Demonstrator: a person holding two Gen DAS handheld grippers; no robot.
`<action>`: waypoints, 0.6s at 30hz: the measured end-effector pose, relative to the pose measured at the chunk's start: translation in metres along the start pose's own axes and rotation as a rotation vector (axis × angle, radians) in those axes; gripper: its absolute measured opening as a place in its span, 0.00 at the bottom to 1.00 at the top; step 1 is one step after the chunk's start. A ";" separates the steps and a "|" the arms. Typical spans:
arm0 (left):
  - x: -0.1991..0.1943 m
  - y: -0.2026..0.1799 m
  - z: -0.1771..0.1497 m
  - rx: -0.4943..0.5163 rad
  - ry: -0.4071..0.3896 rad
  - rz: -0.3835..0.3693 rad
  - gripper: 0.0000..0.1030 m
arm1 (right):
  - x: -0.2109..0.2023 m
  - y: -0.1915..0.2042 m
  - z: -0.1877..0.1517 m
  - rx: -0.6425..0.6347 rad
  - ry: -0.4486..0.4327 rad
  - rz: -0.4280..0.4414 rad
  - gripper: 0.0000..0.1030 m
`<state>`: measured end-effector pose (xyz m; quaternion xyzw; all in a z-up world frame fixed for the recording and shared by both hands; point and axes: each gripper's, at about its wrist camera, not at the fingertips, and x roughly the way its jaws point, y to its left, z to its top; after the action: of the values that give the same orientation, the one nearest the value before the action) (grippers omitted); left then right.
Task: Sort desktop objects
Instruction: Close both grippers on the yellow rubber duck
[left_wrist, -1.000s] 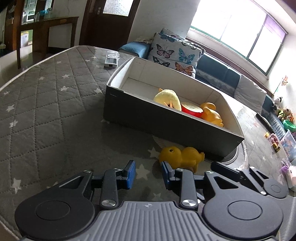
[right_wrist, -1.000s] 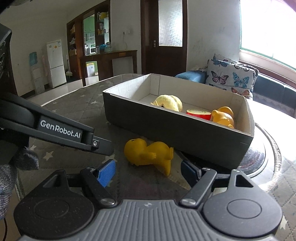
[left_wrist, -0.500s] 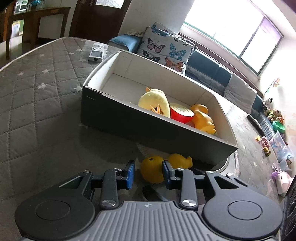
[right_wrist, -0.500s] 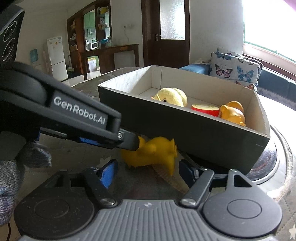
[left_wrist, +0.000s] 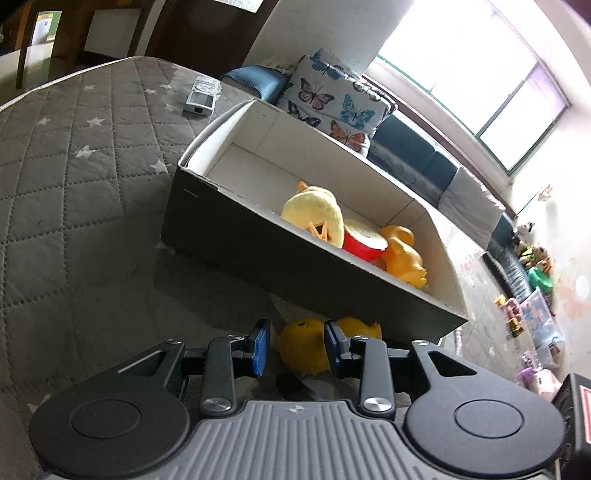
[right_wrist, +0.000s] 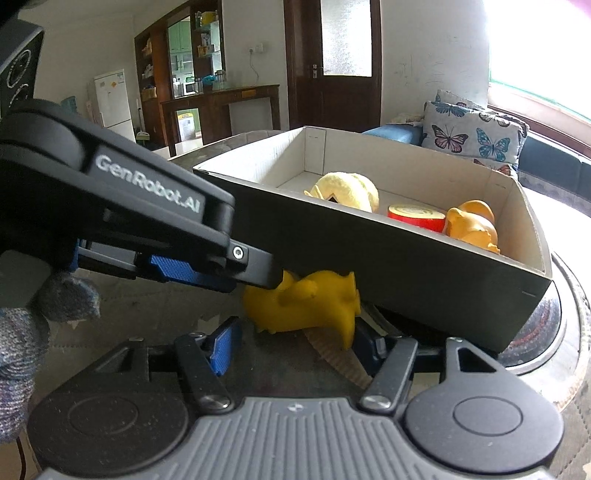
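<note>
A yellow rubber duck (left_wrist: 306, 345) (right_wrist: 306, 302) lies on the grey quilted table in front of the dark cardboard box (left_wrist: 236, 236) (right_wrist: 406, 266). My left gripper (left_wrist: 297, 345) is open with its blue pads on either side of the duck's head. It comes in from the left in the right wrist view (right_wrist: 207, 273). My right gripper (right_wrist: 295, 349) is open, low, just before the duck. The box holds a plush chick (left_wrist: 314, 216), a red round toy (left_wrist: 364, 243) and an orange duck (left_wrist: 404, 258).
A white remote (left_wrist: 201, 96) lies on the far part of the quilted table (left_wrist: 74, 166). A sofa with butterfly cushions (left_wrist: 332, 103) stands behind. Small toys and boxes (left_wrist: 532, 314) sit at the far right. A round glass mat (right_wrist: 546, 332) lies under the box's right end.
My left gripper has moved forward until the duck's head sits between its pads, and it has tilted. My right gripper has edged closer to the duck. The duck has not moved.
</note>
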<state>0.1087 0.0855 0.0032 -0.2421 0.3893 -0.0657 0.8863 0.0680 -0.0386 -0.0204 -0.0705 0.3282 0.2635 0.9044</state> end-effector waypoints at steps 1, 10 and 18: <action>0.000 0.000 0.000 0.001 -0.001 0.000 0.34 | 0.000 0.000 0.000 -0.001 0.000 -0.002 0.64; 0.003 0.006 0.000 -0.021 0.010 -0.019 0.34 | 0.000 0.000 0.001 0.001 -0.006 -0.009 0.64; 0.013 0.013 -0.002 -0.090 0.045 -0.059 0.37 | 0.001 -0.001 0.002 0.012 -0.006 -0.011 0.61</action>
<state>0.1153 0.0926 -0.0122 -0.2916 0.4046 -0.0796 0.8631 0.0700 -0.0381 -0.0195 -0.0659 0.3267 0.2565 0.9073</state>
